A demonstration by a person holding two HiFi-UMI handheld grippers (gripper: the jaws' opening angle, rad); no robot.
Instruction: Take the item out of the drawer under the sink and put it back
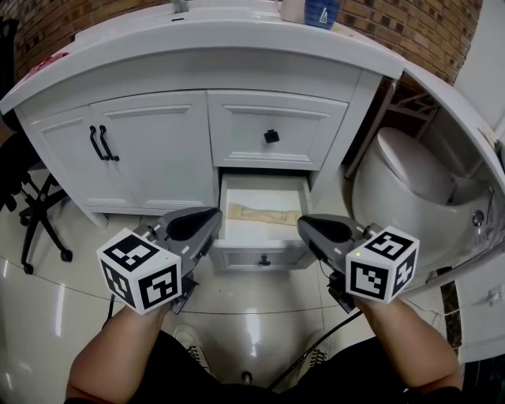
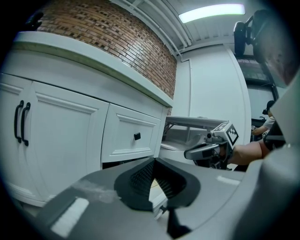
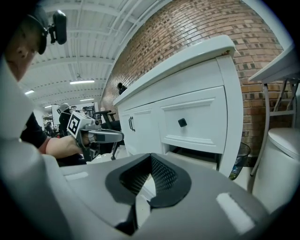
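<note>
in the open lower drawer (image 1: 226, 207) of the white sink cabinet lies the item (image 1: 264, 215), a long beige piece that is placed across the drawer bottom from left to right. no claw touches it. the left claw (image 1: 211, 218) is held in front of the drawer's left corner and the right claw (image 1: 306, 226) in front of its right corner, both above the drawer front, with the drawer opening between them. the left claw is clenched: in the left gripper view its two dark ribbed pads meet at the tips and nothing is between them. the right claw is clenched in the same way, also with nothing in it. above the open drawer there is a closed upper drawer (image 1: 272, 110) with a small black knob (image 1: 271, 136), and to the left of it two doors (image 1: 150, 150) with black handles (image 1: 102, 144). on the bench (image 1: 237, 31) over the cabinet stands a blue and white container (image 1: 322, 12), partly cut by the picture edge. a white toilet (image 1: 418, 181) is at the right of the cabinet, and a black chair (image 1: 35, 209) at the left on the shiny tiled floor (image 1: 260, 316).
</note>
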